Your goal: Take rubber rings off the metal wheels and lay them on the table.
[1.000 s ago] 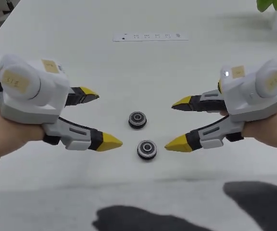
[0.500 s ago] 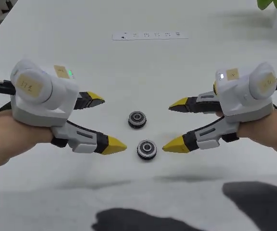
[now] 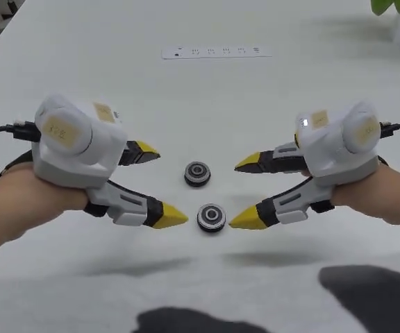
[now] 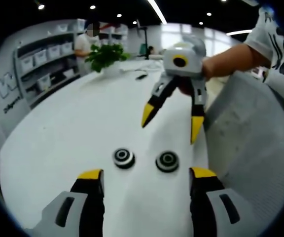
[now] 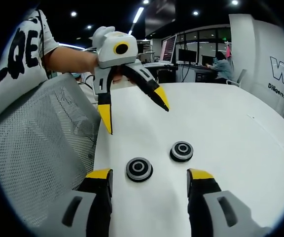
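Left tool (image 3: 173, 185), wheels (image 3: 198, 173) (two), right tool (image 3: 232, 194)

far wheel (image 3: 198, 173) lies behind near wheel (image 3: 212, 217), between left gripper (image 3: 165, 183) and right gripper (image 3: 237, 193).

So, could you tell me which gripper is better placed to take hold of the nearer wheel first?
The right gripper, though only narrowly. Both grippers are open and face the nearer wheel, but the right one's lower tip sits closer to it than that of the left gripper.
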